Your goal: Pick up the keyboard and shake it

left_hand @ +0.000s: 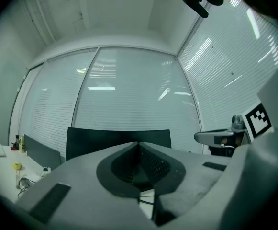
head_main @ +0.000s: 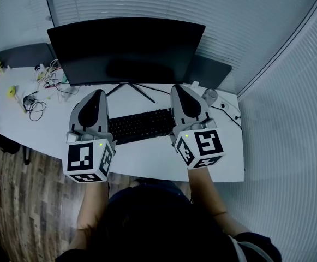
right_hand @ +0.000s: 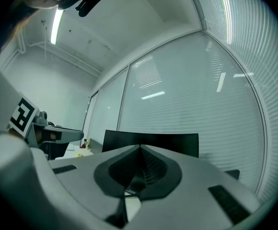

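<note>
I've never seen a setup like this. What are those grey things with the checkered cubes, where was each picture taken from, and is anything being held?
There is no robot here. A person holds a grey tool in each hand, and each tool ends in tongs. The patterned cubes are part of those tools.

The head view comes from a camera on the person's head, looking steeply down. It shows the left tongs and right tongs at either end of a black keyboard. The keyboard lies on a white desk in front of a dark monitor. Loose cables lie on the desk's left side.

The two gripper views come from cameras riding on each tool, looking along its tongs. Both show the tongs closed with nothing between them, so the keyboard has not been picked up yet.
</note>
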The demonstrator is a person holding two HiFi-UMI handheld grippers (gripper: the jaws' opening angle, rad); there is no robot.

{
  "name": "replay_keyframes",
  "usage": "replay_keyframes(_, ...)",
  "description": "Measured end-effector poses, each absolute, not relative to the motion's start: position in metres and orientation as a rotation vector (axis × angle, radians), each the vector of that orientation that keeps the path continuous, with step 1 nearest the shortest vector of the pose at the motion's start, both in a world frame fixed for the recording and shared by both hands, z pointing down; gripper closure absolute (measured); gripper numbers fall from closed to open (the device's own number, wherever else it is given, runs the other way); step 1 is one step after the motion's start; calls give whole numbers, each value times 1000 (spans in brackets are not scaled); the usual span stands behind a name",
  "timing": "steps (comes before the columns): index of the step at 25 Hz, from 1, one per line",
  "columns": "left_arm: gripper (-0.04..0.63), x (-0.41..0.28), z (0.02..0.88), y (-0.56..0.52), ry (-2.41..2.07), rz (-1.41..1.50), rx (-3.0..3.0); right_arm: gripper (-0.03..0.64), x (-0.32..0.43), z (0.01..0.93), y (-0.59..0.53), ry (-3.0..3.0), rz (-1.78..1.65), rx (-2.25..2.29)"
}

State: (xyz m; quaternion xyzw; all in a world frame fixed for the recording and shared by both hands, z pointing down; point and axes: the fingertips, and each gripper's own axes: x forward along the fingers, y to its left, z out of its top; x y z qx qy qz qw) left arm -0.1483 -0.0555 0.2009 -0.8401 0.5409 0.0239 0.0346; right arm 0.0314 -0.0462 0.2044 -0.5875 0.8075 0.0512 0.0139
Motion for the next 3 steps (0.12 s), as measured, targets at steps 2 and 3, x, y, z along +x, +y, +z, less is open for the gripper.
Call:
replay_keyframes(2,571,-149,198,-56,1658,80,-2578,591,30,203,-48,2518,173,-1834)
replay_keyframes(3,571,-149,196,-56,1656,84,-2575,591,29,202,-48,2519,181,-1836)
